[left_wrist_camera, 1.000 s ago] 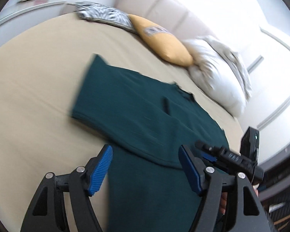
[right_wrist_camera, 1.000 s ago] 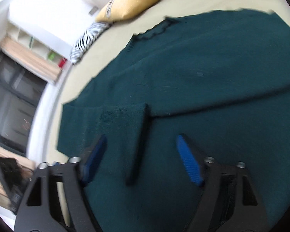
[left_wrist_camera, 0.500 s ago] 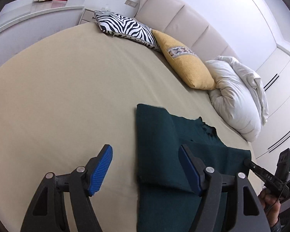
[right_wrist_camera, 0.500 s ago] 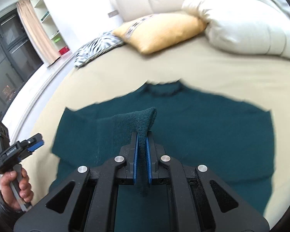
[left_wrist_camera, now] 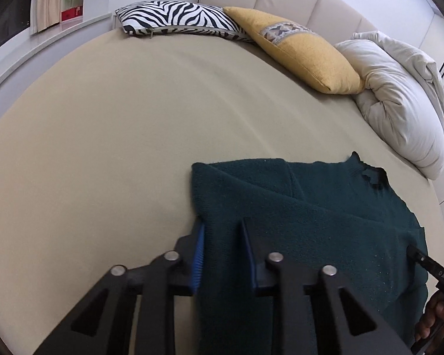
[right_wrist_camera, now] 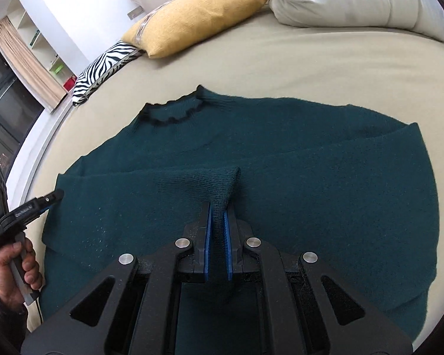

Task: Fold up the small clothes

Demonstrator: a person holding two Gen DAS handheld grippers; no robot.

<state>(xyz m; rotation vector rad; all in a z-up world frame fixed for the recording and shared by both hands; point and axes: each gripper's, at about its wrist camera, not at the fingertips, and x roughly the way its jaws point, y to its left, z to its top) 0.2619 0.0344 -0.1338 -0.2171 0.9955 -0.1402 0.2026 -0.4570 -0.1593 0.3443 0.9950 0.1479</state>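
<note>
A dark green sweater point(right_wrist_camera: 281, 162) lies flat on the beige bed point(left_wrist_camera: 103, 136), collar toward the pillows, with both sleeves folded across its body. The right hand-held gripper point(right_wrist_camera: 217, 222) is clamped on the cuff of the sleeve at the middle of the sweater, a peak of knit pinched between its blue pads. The left hand-held gripper point(left_wrist_camera: 222, 254) sits at the sweater's left edge; its jaws have just been closing, and the folded edge of the knit stands between them, gripped. A yellow cushion point(left_wrist_camera: 299, 50) and a zebra-striped cushion point(left_wrist_camera: 174, 17) lie well beyond.
</note>
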